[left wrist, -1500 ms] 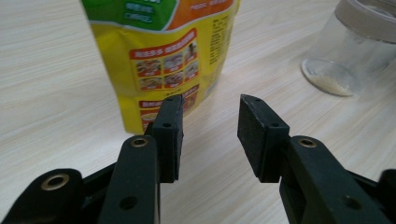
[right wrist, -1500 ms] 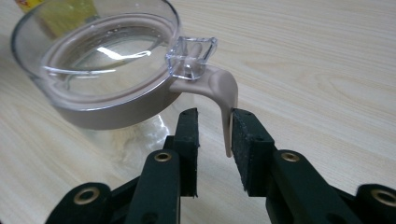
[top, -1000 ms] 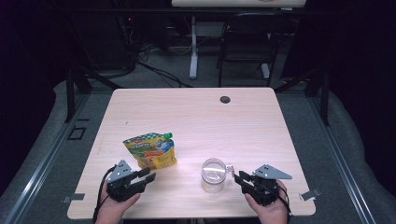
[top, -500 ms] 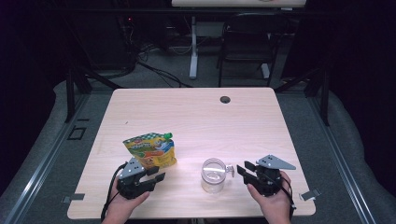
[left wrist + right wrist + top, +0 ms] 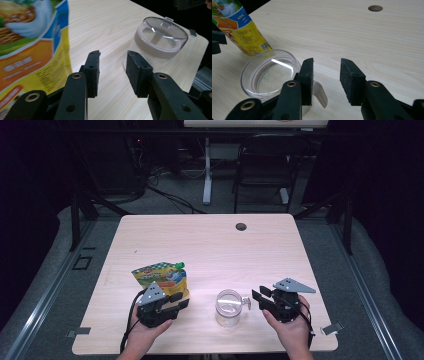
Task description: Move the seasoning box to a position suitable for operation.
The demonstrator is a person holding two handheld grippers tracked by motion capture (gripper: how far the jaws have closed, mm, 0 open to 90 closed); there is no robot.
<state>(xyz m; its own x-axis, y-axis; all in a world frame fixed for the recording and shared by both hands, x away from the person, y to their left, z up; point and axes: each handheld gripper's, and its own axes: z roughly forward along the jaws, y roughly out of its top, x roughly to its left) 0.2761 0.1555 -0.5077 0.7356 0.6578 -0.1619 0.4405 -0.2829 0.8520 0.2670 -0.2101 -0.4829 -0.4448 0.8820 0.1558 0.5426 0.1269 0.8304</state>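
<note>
Flanking a clear plastic cup with a side handle (image 5: 228, 307) at lower centre of the tabletop (image 5: 210, 245), the left claw (image 5: 181, 300) and right claw (image 5: 257, 296) both stand apart and empty. Risk: the light cup may skid or tip if nudged; the left claw, near the yellow printed snack pouch (image 5: 161, 276), could topple it.

jaws parted, empty — pouch (image 5: 27, 47) left, clear cup (image 5: 160, 40) right

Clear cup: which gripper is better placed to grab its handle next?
Right, probably. The right gripper sits open beside the clear cup, whose handle points toward its jaws. The left gripper is by the snack pouch, on the cup's far side.
</note>
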